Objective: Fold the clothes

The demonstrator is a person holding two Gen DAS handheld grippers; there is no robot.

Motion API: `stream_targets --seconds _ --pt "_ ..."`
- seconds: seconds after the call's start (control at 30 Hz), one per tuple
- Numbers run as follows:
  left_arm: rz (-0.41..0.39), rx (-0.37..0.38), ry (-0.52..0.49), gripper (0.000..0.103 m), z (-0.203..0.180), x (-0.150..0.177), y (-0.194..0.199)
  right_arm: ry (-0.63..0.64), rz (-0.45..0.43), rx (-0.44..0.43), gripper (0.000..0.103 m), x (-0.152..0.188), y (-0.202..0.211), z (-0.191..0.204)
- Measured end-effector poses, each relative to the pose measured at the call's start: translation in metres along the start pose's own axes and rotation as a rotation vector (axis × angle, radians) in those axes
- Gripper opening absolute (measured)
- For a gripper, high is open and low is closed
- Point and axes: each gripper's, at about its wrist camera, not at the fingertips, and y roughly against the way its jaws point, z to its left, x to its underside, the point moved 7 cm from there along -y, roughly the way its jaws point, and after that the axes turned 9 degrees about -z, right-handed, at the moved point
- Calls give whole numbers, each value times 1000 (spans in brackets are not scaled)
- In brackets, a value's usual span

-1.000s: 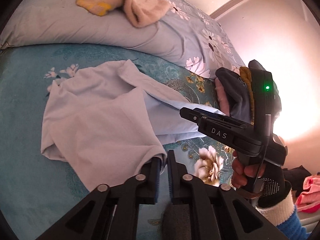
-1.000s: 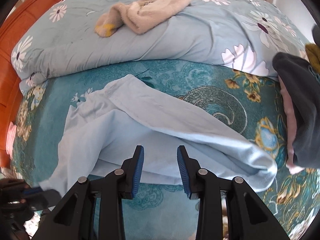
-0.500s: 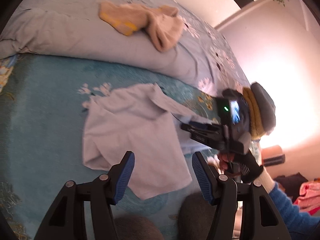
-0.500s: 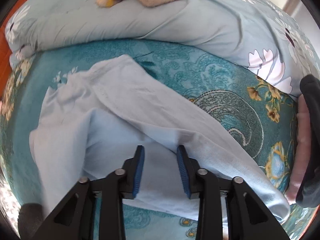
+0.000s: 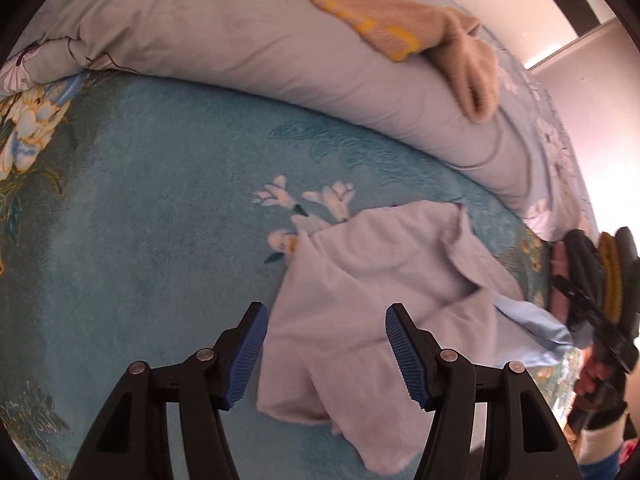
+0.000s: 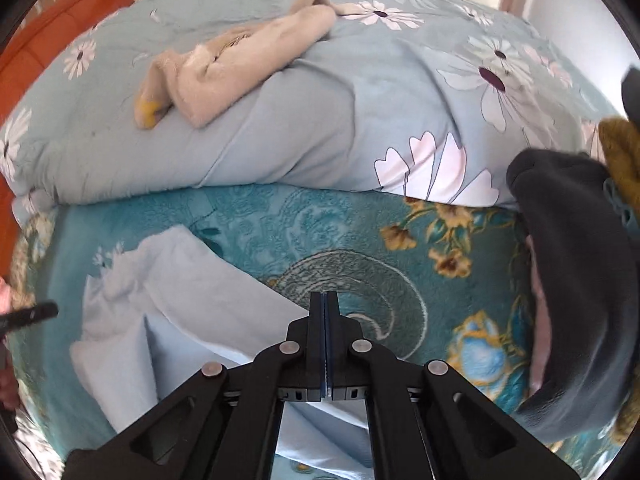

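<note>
A pale blue garment (image 5: 372,312) lies crumpled on the teal floral blanket (image 5: 140,208). My left gripper (image 5: 324,354) is open and empty, hovering above the garment's near edge. In the right wrist view the same garment (image 6: 188,320) lies at the lower left. My right gripper (image 6: 325,344) is shut on a thin edge of the garment, which runs under the fingers. That gripper also shows at the right edge of the left wrist view (image 5: 592,320).
A light blue floral duvet (image 6: 320,120) is rolled along the back, with a beige garment (image 6: 248,64) lying on it. A stack of folded dark, pink and mustard clothes (image 6: 576,280) sits at the right. An orange headboard (image 6: 48,40) is at the far left.
My left gripper let go of the garment, opened wide and drew back to the left. My right gripper closed on the garment's edge.
</note>
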Motion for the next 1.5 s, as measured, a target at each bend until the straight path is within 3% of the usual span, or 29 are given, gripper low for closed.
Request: stream_targets --seconds 0.1,0.17,0.2,0.23,0.3,0.37,0.47,0.53,0.6,0.67,0.83,1.0,1.1,1.2,1.3,1.4,1.5 --pt "26 -71 -22 66 3 -3 -28 64 49 -88 2 7 -9 21" --pt "38 -84 -29 66 3 -4 -41 113 71 -136 19 14 -15 36" --pt "39 -90 -32 66 3 -5 -46 133 85 -164 38 18 -17 44" --pt "40 -96 -35 66 4 -5 -50 156 98 -198 45 23 -20 52" --pt "51 -96 -40 66 3 -4 -57 219 120 -222 45 31 -26 66" --pt "61 -88 -48 66 2 -2 -62 298 142 -184 45 40 -34 77" --pt "49 -82 -46 65 1 1 -63 320 167 -170 43 45 -41 80" --pt "39 -70 -38 64 0 3 -62 316 180 -175 19 49 -42 81" --pt "32 -53 -28 59 -1 5 -60 296 190 -191 5 51 -41 81" --pt "23 -52 -30 47 -2 7 -59 298 181 -196 3 53 -37 80" --pt "2 -51 -35 27 -3 14 -55 187 68 -124 2 25 -23 45" --pt "-8 -26 18 17 9 18 -48 -11 -108 126 2 -16 6 -31" --pt "-10 -24 19 16 12 19 -47 -121 -135 239 2 -22 14 -69" --pt "-12 -20 23 16 13 19 -48 -152 -82 245 3 -14 8 -85" --pt "-8 -12 28 16 16 20 -47 -91 -67 228 6 -2 8 -72" --pt "-1 -8 31 16 11 5 -63 -51 -130 231 18 0 20 -56" --pt "3 -11 28 16 12 5 -64 -22 -184 120 22 1 26 -30"
